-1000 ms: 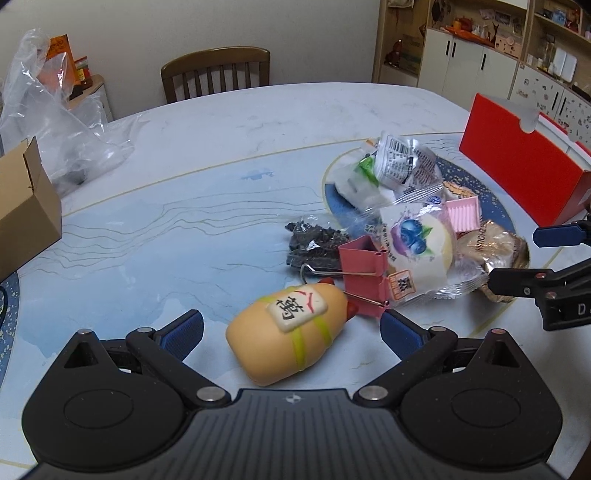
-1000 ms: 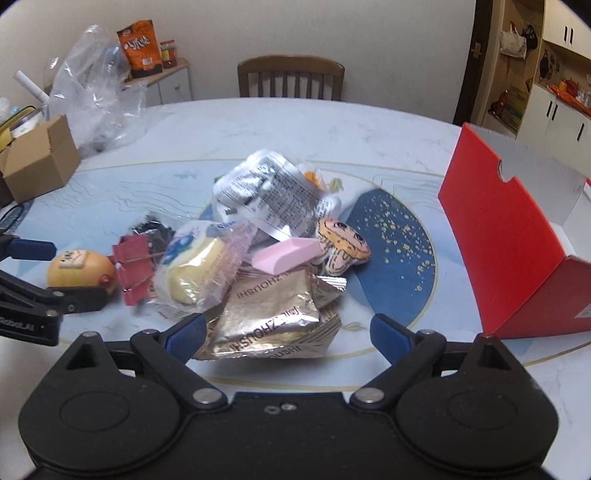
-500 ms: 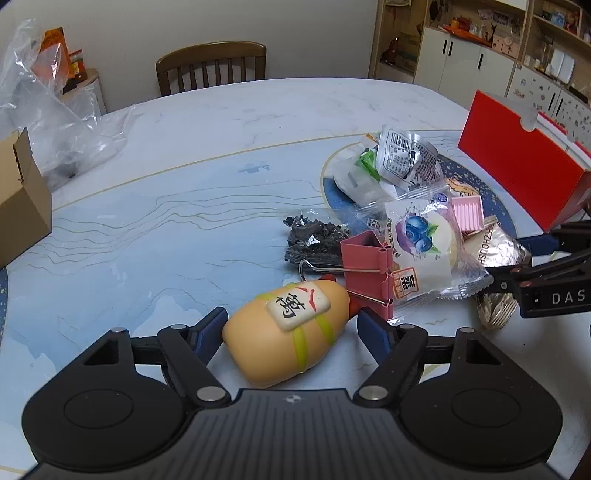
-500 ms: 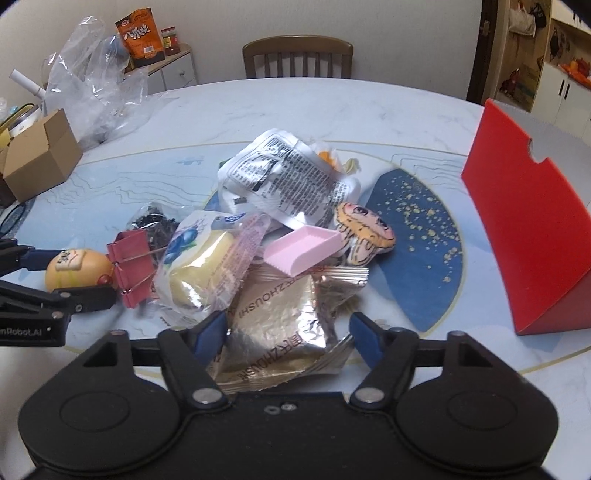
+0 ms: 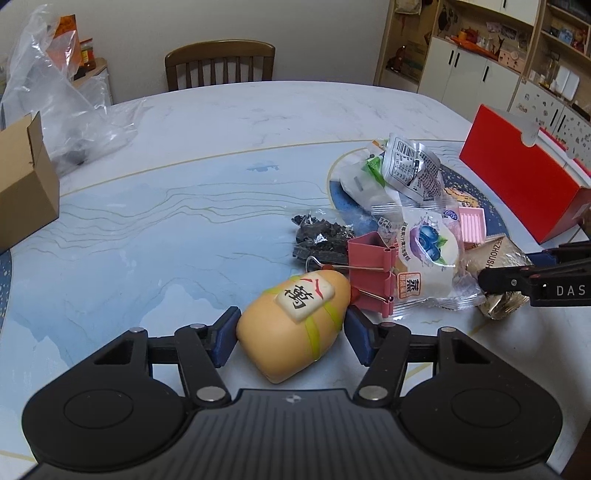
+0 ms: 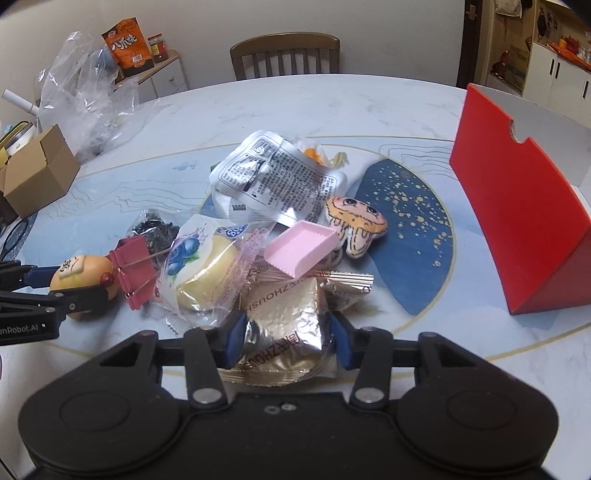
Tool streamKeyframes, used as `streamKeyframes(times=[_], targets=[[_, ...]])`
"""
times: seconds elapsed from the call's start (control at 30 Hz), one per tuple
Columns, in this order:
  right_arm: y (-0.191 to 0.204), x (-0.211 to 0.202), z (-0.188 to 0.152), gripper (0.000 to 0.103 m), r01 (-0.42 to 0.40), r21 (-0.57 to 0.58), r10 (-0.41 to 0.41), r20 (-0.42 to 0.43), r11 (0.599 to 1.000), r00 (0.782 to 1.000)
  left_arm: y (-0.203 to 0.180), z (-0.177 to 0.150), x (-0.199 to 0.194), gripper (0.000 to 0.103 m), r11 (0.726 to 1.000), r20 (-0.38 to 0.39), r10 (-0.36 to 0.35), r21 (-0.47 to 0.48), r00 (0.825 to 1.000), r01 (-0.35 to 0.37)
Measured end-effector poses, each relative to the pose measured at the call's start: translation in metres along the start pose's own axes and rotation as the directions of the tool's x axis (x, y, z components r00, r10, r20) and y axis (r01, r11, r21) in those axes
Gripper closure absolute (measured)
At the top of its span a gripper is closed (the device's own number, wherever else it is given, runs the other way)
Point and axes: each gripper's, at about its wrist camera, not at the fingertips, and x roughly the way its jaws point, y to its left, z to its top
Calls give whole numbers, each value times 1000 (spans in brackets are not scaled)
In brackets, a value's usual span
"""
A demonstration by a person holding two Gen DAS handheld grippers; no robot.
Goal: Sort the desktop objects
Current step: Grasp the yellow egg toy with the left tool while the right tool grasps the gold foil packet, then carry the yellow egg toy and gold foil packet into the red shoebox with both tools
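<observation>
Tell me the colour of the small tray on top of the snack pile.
Pale pink, the small tray shows best in the right wrist view.

A round desk (image 5: 207,155) with a pale marble-patterned top, thin gold lines and a dark blue gold-speckled panel fills the foreground. Behind it stands a brown wooden slat-backed chair (image 5: 220,64) against a plain cream wall (image 5: 314,33). To the right are white cabinets with dark handles under open light-wood shelves (image 5: 491,48) holding small ornaments. A low white side cabinet (image 6: 168,75) sits at far left.
</observation>
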Motion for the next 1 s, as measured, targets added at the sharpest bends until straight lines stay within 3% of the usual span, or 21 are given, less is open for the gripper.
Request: streamKeyframes(times=[0.27, 0.47, 0.83, 1.0], targets=[[-16, -28, -9, 58, 4, 58, -5, 16, 998, 1000, 0, -4, -21, 44, 999, 14, -27, -37, 1000, 27], [-29, -54, -4, 58, -38, 81, 33, 58, 996, 998, -12, 0, -42, 44, 997, 42, -41, -65, 998, 44], [-68, -102, 23, 58, -154, 32, 150, 116, 987, 982, -64, 29, -67, 44, 994, 90, -30, -105, 995, 39], [-97, -119, 38, 58, -167, 12, 163, 146, 986, 976, -99, 53, -69, 44, 995, 119, -49, -81, 992, 59]])
